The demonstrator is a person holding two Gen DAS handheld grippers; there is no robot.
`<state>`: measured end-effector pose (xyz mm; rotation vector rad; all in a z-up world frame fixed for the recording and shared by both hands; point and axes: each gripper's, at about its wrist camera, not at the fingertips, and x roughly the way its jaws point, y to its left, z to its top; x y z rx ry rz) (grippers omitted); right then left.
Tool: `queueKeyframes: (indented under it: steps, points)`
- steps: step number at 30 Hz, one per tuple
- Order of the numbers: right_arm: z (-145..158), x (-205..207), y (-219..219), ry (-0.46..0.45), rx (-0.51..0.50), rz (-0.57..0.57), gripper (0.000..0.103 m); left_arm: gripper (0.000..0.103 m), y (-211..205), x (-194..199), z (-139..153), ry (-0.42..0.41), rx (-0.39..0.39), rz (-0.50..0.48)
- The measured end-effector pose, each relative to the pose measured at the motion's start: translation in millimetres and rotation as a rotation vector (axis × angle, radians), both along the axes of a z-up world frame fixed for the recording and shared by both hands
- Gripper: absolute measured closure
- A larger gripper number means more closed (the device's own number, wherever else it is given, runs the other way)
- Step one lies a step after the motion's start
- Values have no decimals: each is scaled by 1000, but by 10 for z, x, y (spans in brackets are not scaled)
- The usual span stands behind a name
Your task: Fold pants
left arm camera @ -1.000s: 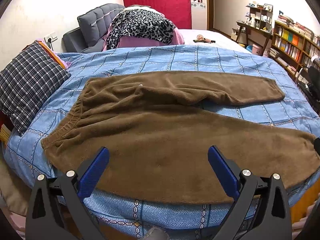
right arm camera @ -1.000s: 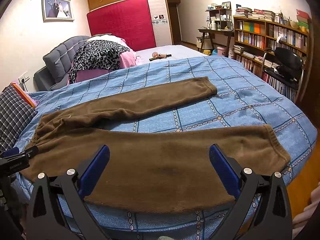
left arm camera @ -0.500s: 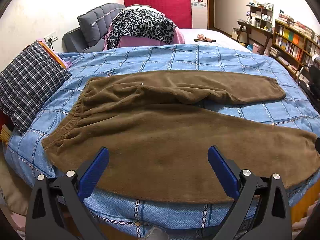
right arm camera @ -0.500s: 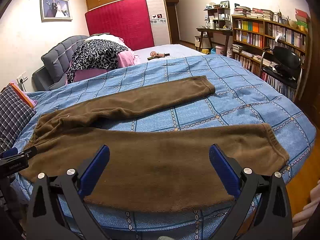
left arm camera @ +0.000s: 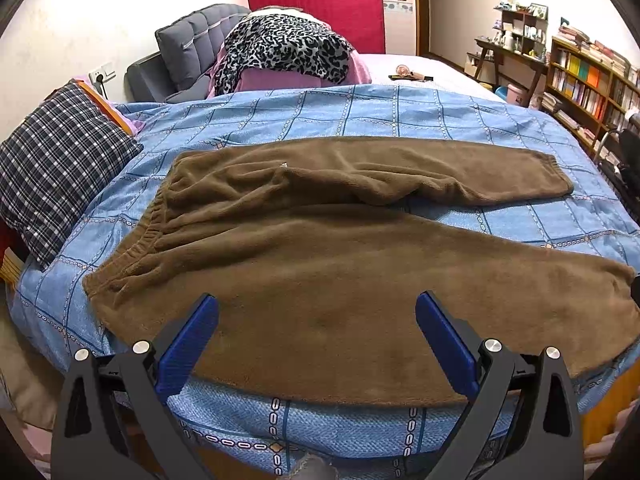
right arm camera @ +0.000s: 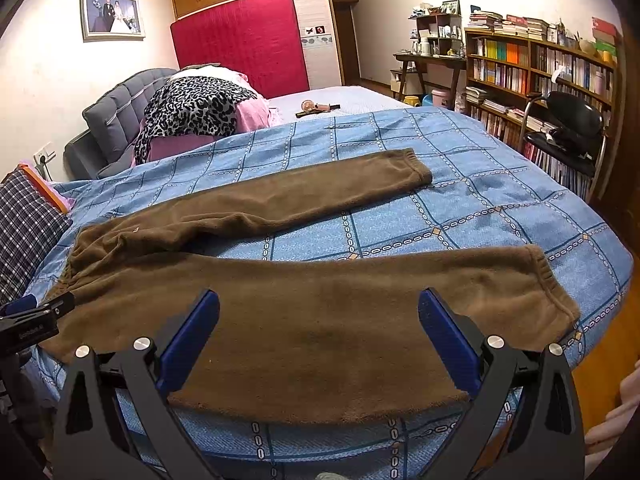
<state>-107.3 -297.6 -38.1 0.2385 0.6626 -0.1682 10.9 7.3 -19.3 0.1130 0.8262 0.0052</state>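
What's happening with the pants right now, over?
Left gripper open, right gripper open, both empty. Brown pants flat on the blue bedspread, legs spread apart, not folded yet. Nothing on the pants, over.

Near-leg cuff of pants (left arm camera: 340,288) cut off at right edge in left wrist view. Left gripper (right arm camera: 28,320) only partly seen at left edge in right wrist view; jaw state not determinable there. Book titles on bookshelf (right arm camera: 536,64) too small to be read.
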Motion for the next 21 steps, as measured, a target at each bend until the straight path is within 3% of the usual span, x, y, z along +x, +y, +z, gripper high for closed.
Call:
queueKeyframes:
  steps: [21]
  points:
    - [-76,124,-1,38,5,6,3,5,25,91,-83,25,1,6]
